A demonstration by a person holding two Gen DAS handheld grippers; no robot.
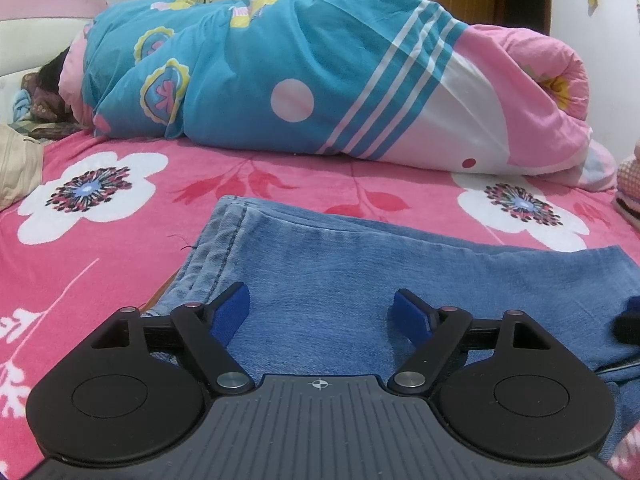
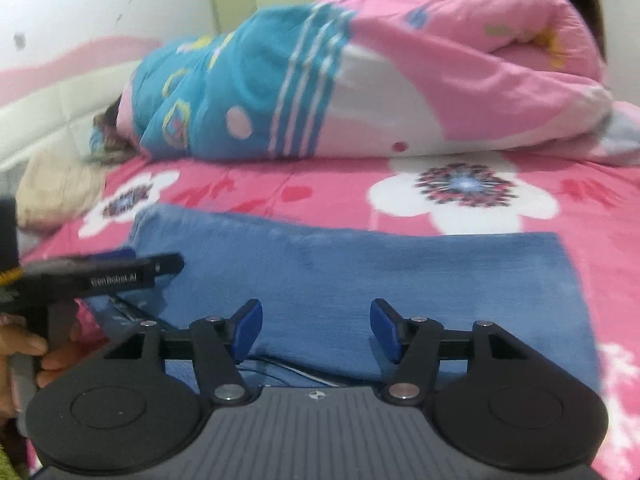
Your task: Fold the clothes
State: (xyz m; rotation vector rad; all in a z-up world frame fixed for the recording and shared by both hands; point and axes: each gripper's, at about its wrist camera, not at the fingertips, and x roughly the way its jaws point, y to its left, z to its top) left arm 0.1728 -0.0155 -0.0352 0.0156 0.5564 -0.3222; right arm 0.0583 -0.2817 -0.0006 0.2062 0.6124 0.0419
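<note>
Both grippers (image 1: 322, 312) (image 2: 316, 330) parted, empty, above folded jeans (image 1: 360, 280). Fold perhaps loose near edge; could spring open if nudged.

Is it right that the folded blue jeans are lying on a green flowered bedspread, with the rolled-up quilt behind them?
Not quite. The bedspread is pink with white flowers, not green, as the left wrist view shows clearly. The rest holds: the folded blue jeans lie on it, with the rolled-up quilt behind them.
</note>
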